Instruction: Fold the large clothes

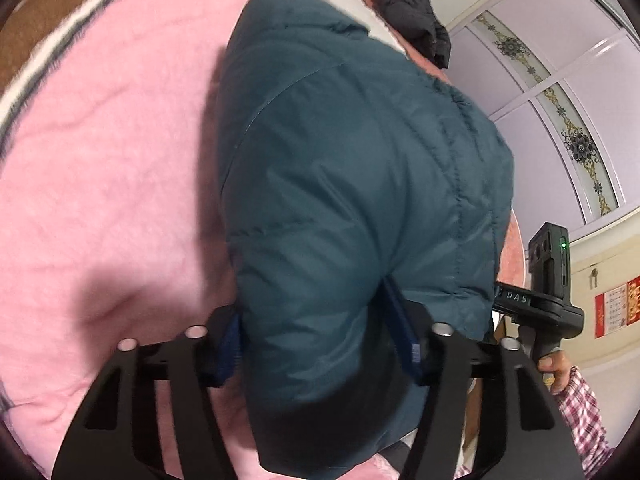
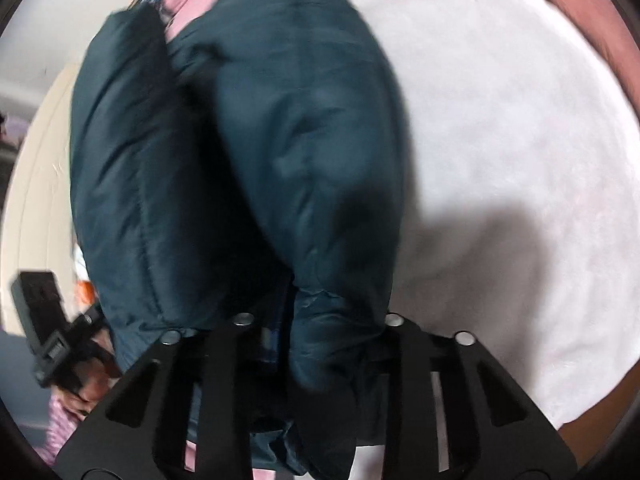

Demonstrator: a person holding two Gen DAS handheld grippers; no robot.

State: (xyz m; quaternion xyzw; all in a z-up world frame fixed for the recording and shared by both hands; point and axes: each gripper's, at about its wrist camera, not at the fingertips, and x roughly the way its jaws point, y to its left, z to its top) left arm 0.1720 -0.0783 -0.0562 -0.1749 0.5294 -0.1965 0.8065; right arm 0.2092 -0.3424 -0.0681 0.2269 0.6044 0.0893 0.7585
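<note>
A dark teal puffer jacket lies bunched on a pink fleece blanket. My left gripper has its blue pads pressed against both sides of a thick puffy fold at the jacket's near end. In the right wrist view the jacket shows as two padded lobes. My right gripper pinches a narrower fold of the right lobe, and the cloth hides its pads for the most part. Each wrist view shows the other gripper's black body at the edge of the picture, held in a hand.
A white fleece cover spreads to the right of the jacket. A black garment lies at the far end of the bed. Lilac wardrobe doors and a red wall calendar stand beyond the bed's right edge.
</note>
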